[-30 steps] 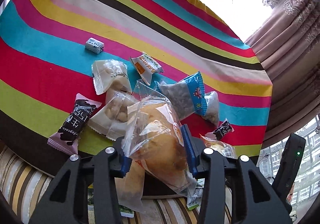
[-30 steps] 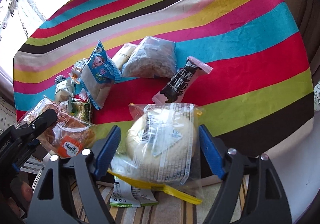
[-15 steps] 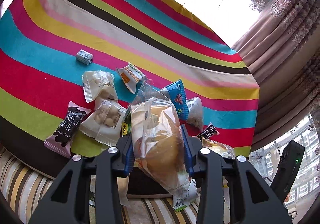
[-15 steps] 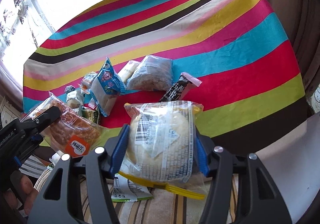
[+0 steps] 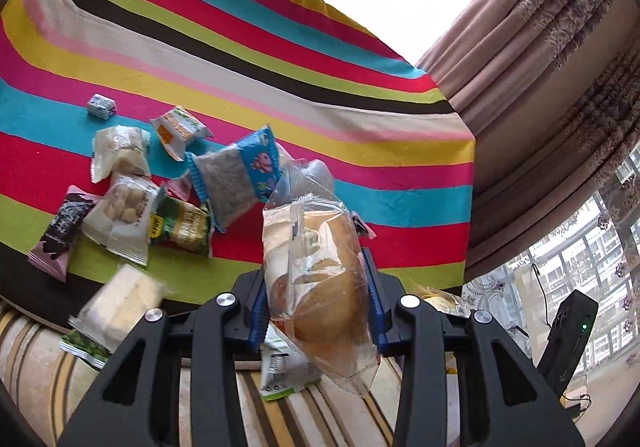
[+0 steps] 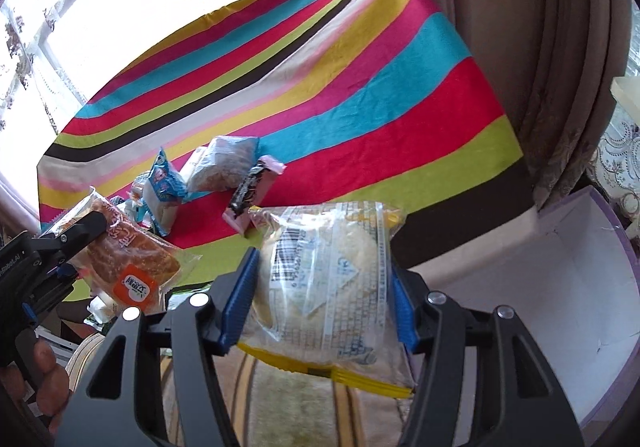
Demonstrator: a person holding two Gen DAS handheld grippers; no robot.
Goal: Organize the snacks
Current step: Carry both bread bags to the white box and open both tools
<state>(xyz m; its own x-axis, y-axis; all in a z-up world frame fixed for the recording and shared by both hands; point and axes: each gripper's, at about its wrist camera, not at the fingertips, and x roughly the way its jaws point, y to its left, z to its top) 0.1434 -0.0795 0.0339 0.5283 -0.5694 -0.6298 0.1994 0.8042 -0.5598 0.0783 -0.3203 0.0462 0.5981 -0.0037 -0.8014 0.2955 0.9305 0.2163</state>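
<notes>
Left jaws: I'm pinching the bread packet (image 5: 316, 279) between the blue pads (image 5: 258, 311), which are pressing in on both its sides.
Left gripper (image 5: 316, 307): I'm holding it lifted off the cloth, with the packet standing upright and its clear top sticking up above the pads.
Right jaws: I'm squeezing the pale bun packet (image 6: 324, 283) between them, a blue pad against each side and the yellow seal strip hanging out below.
Right gripper (image 6: 320, 311): I'm carrying it off the table's near edge, above the striped floor covering.
Cross view: from the right wrist I'm seeing the left gripper at the left edge, clamping the brown loaf with its orange label.
Falling piece: a pale snack packet (image 5: 120, 299) is showing blurred just off the table's near edge, left of my left gripper; I cannot tell what is supporting it.
Pile: the rest is lying on the striped tablecloth (image 5: 240, 59) — the blue-edged packet (image 5: 236, 175), the green-and-yellow packet (image 5: 182, 223), two clear packets of pale pieces, the pink-and-black bar (image 5: 60, 231) and a small wrapped cube (image 5: 101, 106) apart from them.
Box: a white box with a lilac rim (image 6: 568, 287) is sitting just right of my right gripper, beside the table.
</notes>
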